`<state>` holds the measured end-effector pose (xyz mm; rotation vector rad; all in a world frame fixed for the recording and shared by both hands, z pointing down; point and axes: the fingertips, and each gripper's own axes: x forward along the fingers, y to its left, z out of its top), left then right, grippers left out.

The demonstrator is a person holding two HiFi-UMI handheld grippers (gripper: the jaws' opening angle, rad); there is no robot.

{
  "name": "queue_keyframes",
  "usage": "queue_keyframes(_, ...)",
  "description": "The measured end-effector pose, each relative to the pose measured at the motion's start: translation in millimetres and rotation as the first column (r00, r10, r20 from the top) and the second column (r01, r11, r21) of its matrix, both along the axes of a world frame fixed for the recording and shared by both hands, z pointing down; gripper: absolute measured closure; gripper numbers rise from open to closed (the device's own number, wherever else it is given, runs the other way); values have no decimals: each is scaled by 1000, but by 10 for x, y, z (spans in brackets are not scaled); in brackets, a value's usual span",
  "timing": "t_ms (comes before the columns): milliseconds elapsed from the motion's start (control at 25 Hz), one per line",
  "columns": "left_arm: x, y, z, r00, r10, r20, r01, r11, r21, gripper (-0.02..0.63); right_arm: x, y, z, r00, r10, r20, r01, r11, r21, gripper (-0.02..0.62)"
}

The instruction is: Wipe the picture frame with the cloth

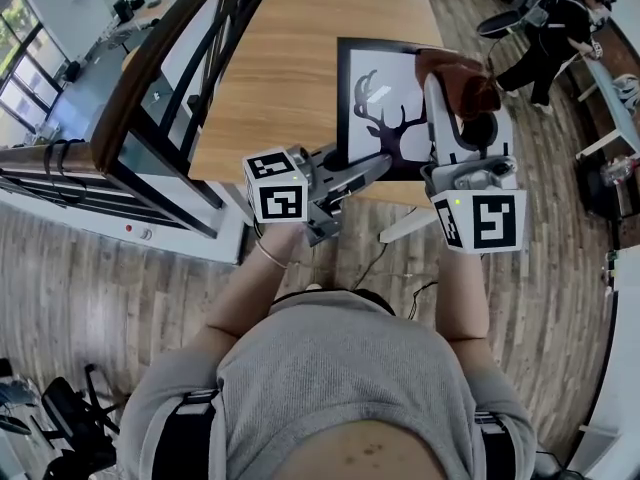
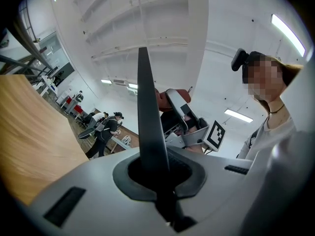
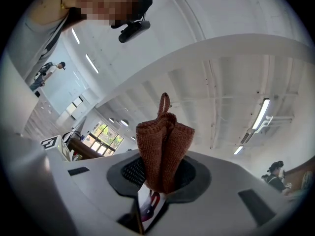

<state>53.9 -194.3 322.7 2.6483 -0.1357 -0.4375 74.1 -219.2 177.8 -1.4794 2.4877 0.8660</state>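
Note:
A black picture frame with a white print of dark antlers lies over the near right part of the wooden table. My left gripper is shut on the frame's near-left edge. In the left gripper view that edge stands as a thin dark blade between the jaws. My right gripper is over the frame's right side, shut on a bunched brown knitted cloth. The cloth sticks up out of the jaws in the right gripper view. The right gripper also shows beyond the frame's edge.
A dark railing runs along the table's left side. People stand by white tables at the far right. A black chair is on the wooden floor at the lower left. The person's torso fills the bottom of the head view.

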Motion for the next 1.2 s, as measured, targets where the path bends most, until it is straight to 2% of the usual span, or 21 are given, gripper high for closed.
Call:
queue_keyframes(880,-27,-35,34,1000,-13,8,13,1000,7,586,37,187,410,993,-59,101,71,990,-120,499)
queue_keyframes(1200,-20,-40,23,1000,-16,-18,15,1000,-25,586,51,281,564,991,-74,109,93,981,-173,499)
